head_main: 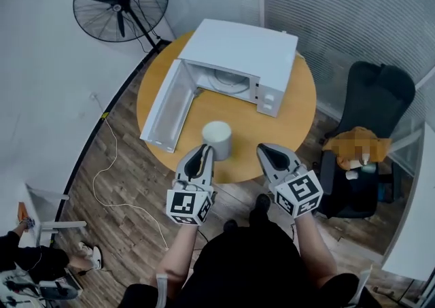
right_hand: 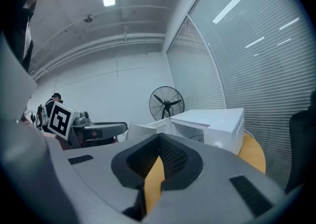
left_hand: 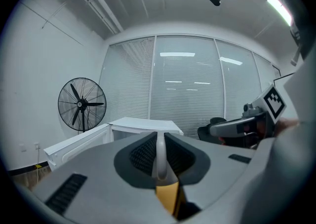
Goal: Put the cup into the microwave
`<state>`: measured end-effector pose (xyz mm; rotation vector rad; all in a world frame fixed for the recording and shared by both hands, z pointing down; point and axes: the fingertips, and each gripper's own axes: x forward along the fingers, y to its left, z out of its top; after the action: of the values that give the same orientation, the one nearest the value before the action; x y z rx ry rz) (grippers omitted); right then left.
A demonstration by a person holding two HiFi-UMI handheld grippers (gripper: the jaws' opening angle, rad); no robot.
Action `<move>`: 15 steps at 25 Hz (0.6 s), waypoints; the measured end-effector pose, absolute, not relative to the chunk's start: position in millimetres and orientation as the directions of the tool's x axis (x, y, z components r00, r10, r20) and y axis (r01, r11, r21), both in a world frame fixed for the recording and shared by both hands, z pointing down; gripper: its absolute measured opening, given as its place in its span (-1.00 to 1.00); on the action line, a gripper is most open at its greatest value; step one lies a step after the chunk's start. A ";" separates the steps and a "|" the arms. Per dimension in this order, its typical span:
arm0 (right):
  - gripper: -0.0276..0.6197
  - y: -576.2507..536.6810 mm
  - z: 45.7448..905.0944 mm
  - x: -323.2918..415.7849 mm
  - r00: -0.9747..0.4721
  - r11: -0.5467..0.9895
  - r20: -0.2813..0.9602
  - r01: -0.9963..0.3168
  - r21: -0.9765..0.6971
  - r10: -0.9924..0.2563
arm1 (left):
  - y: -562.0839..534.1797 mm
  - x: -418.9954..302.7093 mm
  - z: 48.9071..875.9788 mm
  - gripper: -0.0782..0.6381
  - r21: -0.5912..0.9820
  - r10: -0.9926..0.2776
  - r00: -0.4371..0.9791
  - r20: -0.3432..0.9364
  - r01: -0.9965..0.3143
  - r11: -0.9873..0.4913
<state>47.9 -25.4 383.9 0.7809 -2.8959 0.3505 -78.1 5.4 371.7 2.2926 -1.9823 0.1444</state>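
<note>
A white cup [head_main: 219, 138] stands at the near side of the round wooden table [head_main: 224, 113]. My left gripper [head_main: 204, 151] reaches its near-left side. In the left gripper view the gripper [left_hand: 160, 156] is shut on a thin white upright strip [left_hand: 160, 161], apparently the cup's handle; the cup's body is hidden behind the jaws. The white microwave [head_main: 241, 52] sits at the table's far side, its door [head_main: 166, 106] swung wide open to the left and its cavity facing me. My right gripper [head_main: 267, 151] hovers to the cup's right, shut and empty [right_hand: 159, 151].
A standing fan [head_main: 121, 1] is beyond the table at left, a black office chair [head_main: 370, 96] at right. Glass walls with blinds close off the back. A white cable [head_main: 102, 177] trails over the wooden floor. A person [head_main: 27, 259] sits at the bottom left.
</note>
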 end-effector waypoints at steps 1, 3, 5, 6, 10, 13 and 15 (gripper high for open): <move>-0.90 -30.7 384.9 48.8 -0.863 0.843 0.176 -0.503 -0.193 -0.474 | 1.1 -75.6 372.1 -0.67 0.020 -0.980 0.139 0.143 -0.990 -0.138; -0.90 -39.0 387.6 51.8 -0.869 0.847 0.177 -0.492 -0.199 -0.463 | -5.5 -69.5 375.0 -0.67 0.029 -0.979 0.134 0.151 -0.991 -0.131; -0.90 -46.3 390.8 55.1 -0.874 0.851 0.178 -0.482 -0.206 -0.452 | -11.1 -63.2 378.7 -0.67 0.040 -0.978 0.131 0.160 -0.991 -0.126; -0.90 -49.6 392.3 55.9 -0.877 0.853 0.178 -0.477 -0.211 -0.447 | -13.6 -61.3 380.3 -0.67 0.042 -0.978 0.127 0.164 -0.992 -0.122; -0.90 -60.2 396.7 57.6 -0.888 0.862 0.180 -0.456 -0.224 -0.423 | -23.7 -57.7 385.4 -0.67 0.038 -0.978 0.107 0.180 -0.994 -0.102; -0.90 -67.5 399.4 57.6 -0.894 0.865 0.185 -0.443 -0.234 -0.408 | -30.6 -56.4 388.0 -0.67 0.033 -0.976 0.101 0.191 -0.995 -0.096; -0.90 -70.7 401.5 55.5 -0.897 0.866 0.188 -0.438 -0.241 -0.401 | -34.1 -58.1 390.8 -0.67 0.039 -0.975 0.099 0.197 -0.995 -0.094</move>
<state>55.5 -70.7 401.5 0.6564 -2.9072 0.4223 -58.1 -34.1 390.8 2.2034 -1.9981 0.1796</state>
